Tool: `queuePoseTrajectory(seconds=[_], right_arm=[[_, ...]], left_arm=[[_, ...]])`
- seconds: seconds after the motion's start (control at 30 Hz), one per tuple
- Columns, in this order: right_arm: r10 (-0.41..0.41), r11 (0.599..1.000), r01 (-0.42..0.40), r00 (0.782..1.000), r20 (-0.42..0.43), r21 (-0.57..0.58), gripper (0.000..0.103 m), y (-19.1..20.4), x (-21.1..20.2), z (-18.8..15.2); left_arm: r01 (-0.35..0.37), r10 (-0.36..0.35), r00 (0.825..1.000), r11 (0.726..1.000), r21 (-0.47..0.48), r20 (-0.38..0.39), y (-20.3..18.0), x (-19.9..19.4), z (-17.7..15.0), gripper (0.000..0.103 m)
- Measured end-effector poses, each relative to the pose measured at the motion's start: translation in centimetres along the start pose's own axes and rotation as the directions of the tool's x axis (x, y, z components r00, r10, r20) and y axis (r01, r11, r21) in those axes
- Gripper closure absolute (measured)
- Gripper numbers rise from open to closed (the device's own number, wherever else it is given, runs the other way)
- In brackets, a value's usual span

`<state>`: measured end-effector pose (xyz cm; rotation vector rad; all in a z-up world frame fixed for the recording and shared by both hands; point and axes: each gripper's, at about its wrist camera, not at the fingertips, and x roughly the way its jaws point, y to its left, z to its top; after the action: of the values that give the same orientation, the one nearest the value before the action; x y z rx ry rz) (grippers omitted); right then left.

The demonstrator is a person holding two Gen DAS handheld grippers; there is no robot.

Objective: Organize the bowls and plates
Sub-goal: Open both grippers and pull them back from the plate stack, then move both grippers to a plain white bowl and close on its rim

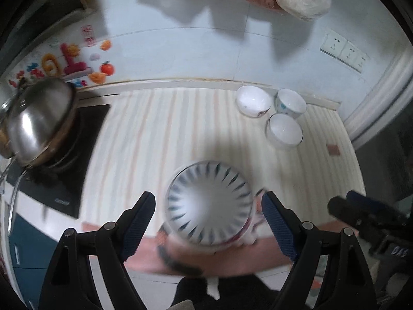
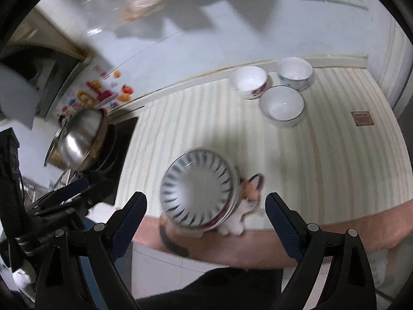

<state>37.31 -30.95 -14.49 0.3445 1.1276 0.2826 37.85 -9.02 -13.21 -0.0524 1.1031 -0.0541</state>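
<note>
We are holding both grippers above the striped counter (image 1: 160, 134), each one pointing steeply down toward its near edge. Our left gripper (image 1: 209, 221) is standing with its jaws wide apart; a stack of bowls (image 1: 209, 201), the top one painted with dark radiating strokes, is showing between the blue pads, but the pads are not touching it and nothing is gripped. Our right gripper (image 2: 206, 217) is standing with its jaws spread wide as well, framing the same stack (image 2: 198, 188) from the other side, again with clear gaps between pads and rim, so it is holding nothing. The stack is sitting near the front edge of the counter, and in the right wrist view a cat-patterned piece is peeking out just beside its right side, too blurred for us to tell what it is. Three small white bowls are resting well apart from the stack, near the back wall: a flowered bowl (image 1: 253, 101), a blue-dotted bowl (image 1: 290, 103) beside it, and a plain-rimmed bowl (image 1: 285, 131) just in front of those two. Far to the left, a steel pot (image 1: 38, 121) is sitting tilted on a black cooktop (image 1: 77, 155). Both views are smeared with motion blur.
</note>
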Motion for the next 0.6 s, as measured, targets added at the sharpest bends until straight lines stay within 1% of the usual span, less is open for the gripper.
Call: queuePoseTrajectory(seconds=[0.1,0.23,0.33,0.37,0.43,0.5,0.6], right_arm=[[0.007,1.000,-0.006,1.000,-0.015,0.022,0.008,-3.4,2.0,3.8],[0.038,0.999,-0.038,0.999,-0.018,0.026,0.008,-6.9,5.1,9.7],[0.056,0.998,-0.055,0.997,-0.051,0.027,0.009,-9.6,9.1,15.1],[0.051,0.999,-0.050,0.997,-0.061,0.022,0.009,-10.1,10.3,16.4],[0.038,0.999,-0.038,0.995,-0.096,0.005,0.015,-11.2,13.5,19.4],[0.035,0.999,-0.035,0.990,-0.136,0.002,0.019,-11.9,16.3,21.6],[0.029,1.000,-0.029,0.983,-0.183,0.003,0.028,-12.7,20.1,24.1]], left_arm=[[-0.005,0.005,1.000,1.000,-0.018,-0.010,-1.6,3.3,3.9,0.019],[-0.011,0.009,0.999,0.999,-0.049,-0.053,-3.5,9.5,9.4,0.019],[-0.010,0.004,0.996,0.998,-0.066,-0.085,-4.4,13.8,12.5,0.019],[-0.013,0.006,0.995,0.997,-0.070,-0.096,-4.8,15.4,13.6,0.019],[-0.009,-0.001,0.992,0.997,-0.079,-0.127,-5.4,18.4,15.6,0.020],[-0.012,-0.002,0.988,0.996,-0.085,-0.155,-5.8,20.7,17.2,0.022],[-0.013,-0.004,0.983,0.996,-0.091,-0.185,-6.1,24.0,19.3,0.023]])
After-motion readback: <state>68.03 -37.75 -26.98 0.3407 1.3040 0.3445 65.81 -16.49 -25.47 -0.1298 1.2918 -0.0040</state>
